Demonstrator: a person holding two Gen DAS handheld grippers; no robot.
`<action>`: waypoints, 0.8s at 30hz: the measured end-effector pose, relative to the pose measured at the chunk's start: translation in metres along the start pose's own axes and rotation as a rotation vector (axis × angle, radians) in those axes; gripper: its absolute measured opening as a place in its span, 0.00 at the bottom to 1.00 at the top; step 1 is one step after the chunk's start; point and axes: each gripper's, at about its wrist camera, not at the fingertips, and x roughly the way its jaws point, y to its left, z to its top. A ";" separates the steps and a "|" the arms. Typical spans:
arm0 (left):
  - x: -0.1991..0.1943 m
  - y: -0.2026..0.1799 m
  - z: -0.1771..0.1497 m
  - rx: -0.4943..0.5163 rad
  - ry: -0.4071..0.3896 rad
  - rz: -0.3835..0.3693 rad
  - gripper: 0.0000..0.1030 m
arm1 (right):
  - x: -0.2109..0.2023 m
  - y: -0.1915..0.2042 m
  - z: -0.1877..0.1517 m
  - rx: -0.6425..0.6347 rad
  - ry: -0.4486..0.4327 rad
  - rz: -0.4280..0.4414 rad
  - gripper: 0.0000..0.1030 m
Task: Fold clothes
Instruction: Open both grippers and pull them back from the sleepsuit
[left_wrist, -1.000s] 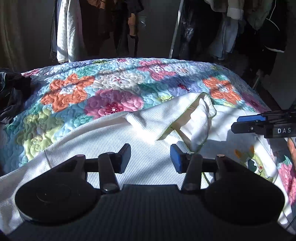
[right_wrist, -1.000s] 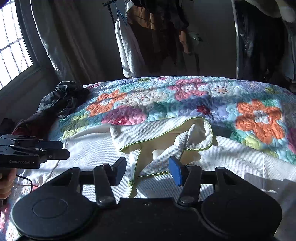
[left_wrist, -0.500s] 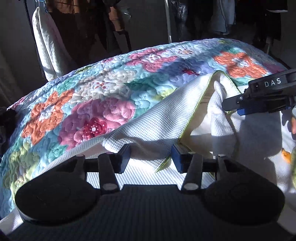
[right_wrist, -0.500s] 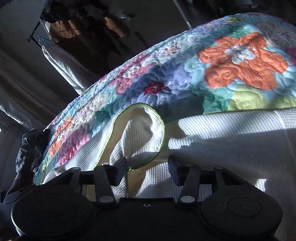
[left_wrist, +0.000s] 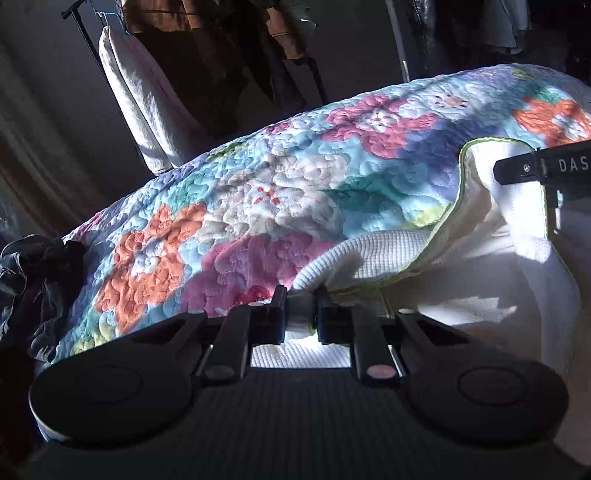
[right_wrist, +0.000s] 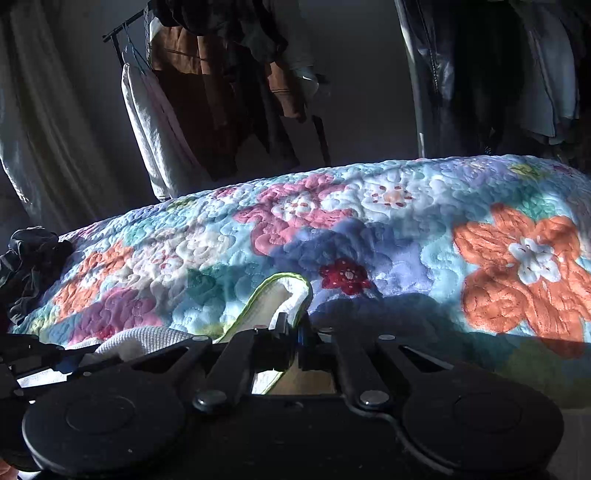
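Grippers, two, on one white garment.
Left gripper and right gripper have just closed, each pinching its fabric, over one floral quilt.

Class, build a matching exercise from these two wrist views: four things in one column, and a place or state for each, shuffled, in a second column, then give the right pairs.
Things
1. left gripper
2. right gripper
3. dark clothes
4. floral quilt

Places or states
A. bunched in a heap at the bed's left edge
B. clamped on the green-trimmed collar of the white garment
C. spread over the bed under the white garment
D. clamped on a ribbed fold of the white garment

Pairs: 1-D, 2-B, 3-A, 4-C
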 end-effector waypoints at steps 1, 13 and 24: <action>0.004 0.004 0.002 -0.020 0.008 -0.015 0.14 | 0.005 0.005 0.003 -0.013 0.007 -0.006 0.04; 0.009 0.015 -0.012 -0.099 0.001 -0.070 0.54 | -0.009 0.009 0.002 0.136 0.086 0.092 0.48; -0.103 0.031 -0.069 -0.138 0.027 -0.294 0.59 | -0.225 -0.104 -0.073 0.220 0.161 0.047 0.56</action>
